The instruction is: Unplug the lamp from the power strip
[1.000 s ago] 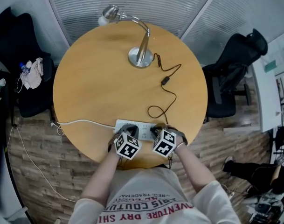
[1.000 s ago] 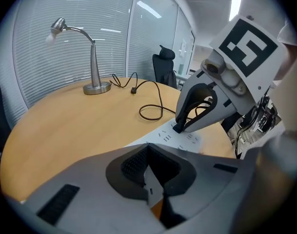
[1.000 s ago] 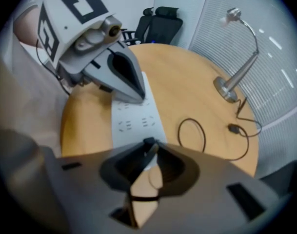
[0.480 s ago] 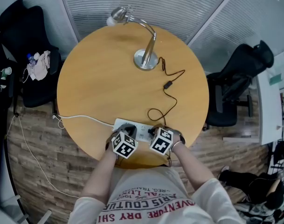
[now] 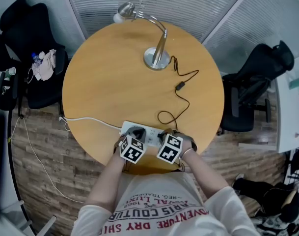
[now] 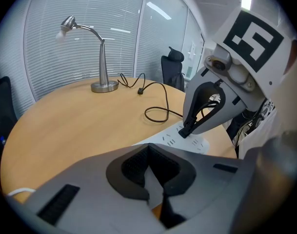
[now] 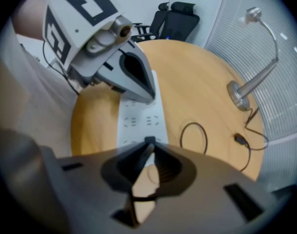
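Note:
The silver gooseneck lamp (image 5: 159, 53) stands at the table's far side. Its black cord (image 5: 181, 100) loops down to the white power strip (image 5: 151, 134) at the near edge. My right gripper (image 5: 165, 135) points down at the strip's right end. Its jaws have just been closing and now pinch the lamp's black plug (image 7: 149, 140), which still sits in its socket (image 6: 186, 130). My left gripper (image 5: 135, 132) is shut, and its tips (image 7: 143, 97) rest on the strip's left part.
The strip's white cable (image 5: 90, 121) runs left off the round wooden table (image 5: 105, 82). An inline switch (image 5: 179, 86) lies on the lamp cord. Black office chairs stand to the left (image 5: 29, 58) and the right (image 5: 257, 82). The near table edge is just below the grippers.
Both grippers stay at the power strip. Only the head view has drifted, so the table and lamp now sit slightly further right in the picture.

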A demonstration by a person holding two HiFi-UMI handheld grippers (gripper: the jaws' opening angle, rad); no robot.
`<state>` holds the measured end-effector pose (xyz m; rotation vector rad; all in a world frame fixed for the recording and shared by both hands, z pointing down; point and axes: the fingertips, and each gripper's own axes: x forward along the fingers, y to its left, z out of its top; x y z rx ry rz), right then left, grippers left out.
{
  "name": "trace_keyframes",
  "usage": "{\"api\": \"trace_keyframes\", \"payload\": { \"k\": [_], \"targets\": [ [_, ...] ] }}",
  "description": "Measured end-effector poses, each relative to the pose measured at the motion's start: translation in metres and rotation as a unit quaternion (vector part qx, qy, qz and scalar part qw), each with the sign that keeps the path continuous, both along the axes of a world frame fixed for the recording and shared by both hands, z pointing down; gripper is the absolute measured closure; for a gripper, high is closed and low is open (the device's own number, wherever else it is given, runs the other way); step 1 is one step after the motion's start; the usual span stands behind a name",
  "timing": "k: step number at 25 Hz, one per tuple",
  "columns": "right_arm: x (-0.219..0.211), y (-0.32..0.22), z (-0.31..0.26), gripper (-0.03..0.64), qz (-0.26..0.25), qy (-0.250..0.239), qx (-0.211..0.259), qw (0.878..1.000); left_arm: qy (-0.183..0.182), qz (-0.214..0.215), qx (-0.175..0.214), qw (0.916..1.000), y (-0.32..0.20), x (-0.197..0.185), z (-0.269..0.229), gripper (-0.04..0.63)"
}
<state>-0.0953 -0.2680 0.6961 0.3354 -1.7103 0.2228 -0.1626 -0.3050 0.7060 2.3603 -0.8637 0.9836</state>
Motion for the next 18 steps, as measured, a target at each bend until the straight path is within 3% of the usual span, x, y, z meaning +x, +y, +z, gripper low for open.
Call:
{"api": "trace_keyframes", "payload": {
  "k": [3, 5, 8, 10, 14, 18],
  "targets": [
    [0.0, 0.002, 0.0, 0.548, 0.005, 0.006, -0.006, 1.0, 0.002, -0.007, -0.006, 1.0, -0.001, 0.0, -0.001, 0.569],
    [0.001, 0.004, -0.003, 0.548, 0.02, 0.0, -0.015, 1.0, -0.011, -0.004, 0.013, 0.9998, -0.001, 0.002, 0.0, 0.569],
    [-0.011, -0.009, -0.038, 0.548, 0.063, -0.075, -0.021, 0.995, -0.027, 0.002, 0.033, 0.9991, -0.001, 0.003, 0.001, 0.568],
    [-0.017, -0.029, -0.071, 0.548, 0.06, -0.102, 0.001, 0.993, -0.027, 0.002, 0.031, 0.9991, -0.002, 0.002, 0.003, 0.569],
    [-0.008, -0.046, -0.094, 0.546, 0.049, -0.089, 0.029, 0.994, -0.027, 0.0, 0.03, 0.9992, 0.0, 0.002, 0.004, 0.569],
    [-0.006, -0.04, -0.094, 0.546, 0.062, -0.094, 0.024, 0.993, -0.028, -0.002, 0.03, 0.9992, -0.001, 0.0, 0.003, 0.568]
  ]
}}
